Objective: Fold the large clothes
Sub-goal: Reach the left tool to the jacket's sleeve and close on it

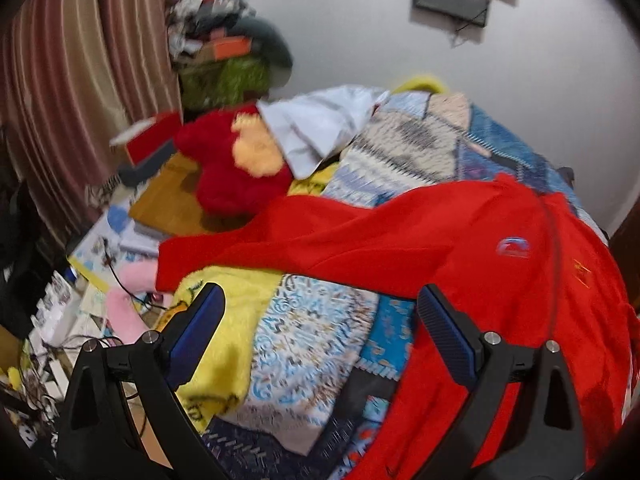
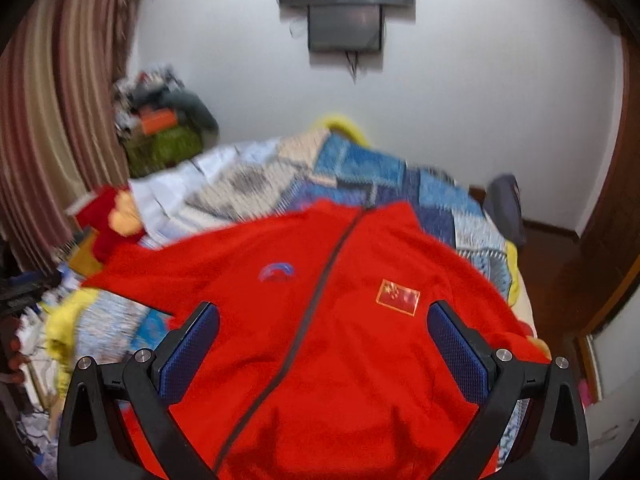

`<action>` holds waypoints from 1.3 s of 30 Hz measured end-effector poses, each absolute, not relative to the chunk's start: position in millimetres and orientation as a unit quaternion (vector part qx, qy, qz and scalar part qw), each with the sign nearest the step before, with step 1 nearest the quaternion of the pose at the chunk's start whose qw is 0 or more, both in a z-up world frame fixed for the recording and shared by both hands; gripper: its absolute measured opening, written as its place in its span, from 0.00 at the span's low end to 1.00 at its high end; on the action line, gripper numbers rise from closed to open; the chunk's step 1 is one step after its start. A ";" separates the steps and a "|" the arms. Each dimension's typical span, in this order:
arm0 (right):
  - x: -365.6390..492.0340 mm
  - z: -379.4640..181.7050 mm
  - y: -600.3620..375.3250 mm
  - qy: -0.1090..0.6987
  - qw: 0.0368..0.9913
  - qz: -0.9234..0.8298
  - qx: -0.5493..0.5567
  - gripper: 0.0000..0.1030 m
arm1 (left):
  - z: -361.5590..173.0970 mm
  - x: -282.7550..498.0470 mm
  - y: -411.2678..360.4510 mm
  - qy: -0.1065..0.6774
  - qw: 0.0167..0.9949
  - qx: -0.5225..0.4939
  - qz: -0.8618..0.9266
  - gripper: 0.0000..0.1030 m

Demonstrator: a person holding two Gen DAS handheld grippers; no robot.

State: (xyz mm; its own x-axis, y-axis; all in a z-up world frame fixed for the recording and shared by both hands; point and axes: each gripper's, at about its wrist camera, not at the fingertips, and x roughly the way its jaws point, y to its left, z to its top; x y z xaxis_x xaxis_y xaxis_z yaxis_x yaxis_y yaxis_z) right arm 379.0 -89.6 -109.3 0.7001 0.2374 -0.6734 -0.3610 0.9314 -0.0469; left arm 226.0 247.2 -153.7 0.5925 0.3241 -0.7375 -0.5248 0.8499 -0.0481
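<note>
red zip jacket laid front-up on patterned quilt | left gripper jaws apart, nothing held | right gripper jaws apart, nothing held | risk: quilt pinched with sleeve; fold skewed by bunching

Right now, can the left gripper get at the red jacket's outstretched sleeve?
Probably yes. The left gripper is open, and the red jacket has its sleeve spread flat on the quilt ahead, with nothing covering it.

A red zip-up jacket lies front-up and spread on the bed, zipper closed, flag patch on its chest, one sleeve stretched sideways.
</note>
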 end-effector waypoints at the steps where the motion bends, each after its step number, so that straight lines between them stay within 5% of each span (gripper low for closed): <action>1: 392.8 -121.5 -84.8 0.365 0.912 0.160 -0.099 1.00 | -162.7 232.2 255.8 0.394 0.875 -0.138 0.244 0.95; 9: 461.7 -201.1 -59.2 0.455 0.865 0.183 -0.106 1.00 | -230.6 270.3 300.9 0.467 0.827 -0.239 0.202 0.89; 21: 491.0 -254.7 -13.3 0.512 0.817 0.228 -0.137 1.00 | -271.2 314.5 354.7 0.454 0.787 -0.363 0.208 0.80; 31: 485.9 -247.1 -21.2 0.517 0.813 0.242 -0.117 1.00 | -234.8 350.8 324.0 0.467 0.822 -0.177 0.273 0.09; 39: 483.4 -217.4 -63.9 0.496 0.832 0.232 -0.083 1.00 | -144.5 381.1 254.9 0.377 0.893 -0.102 0.222 0.07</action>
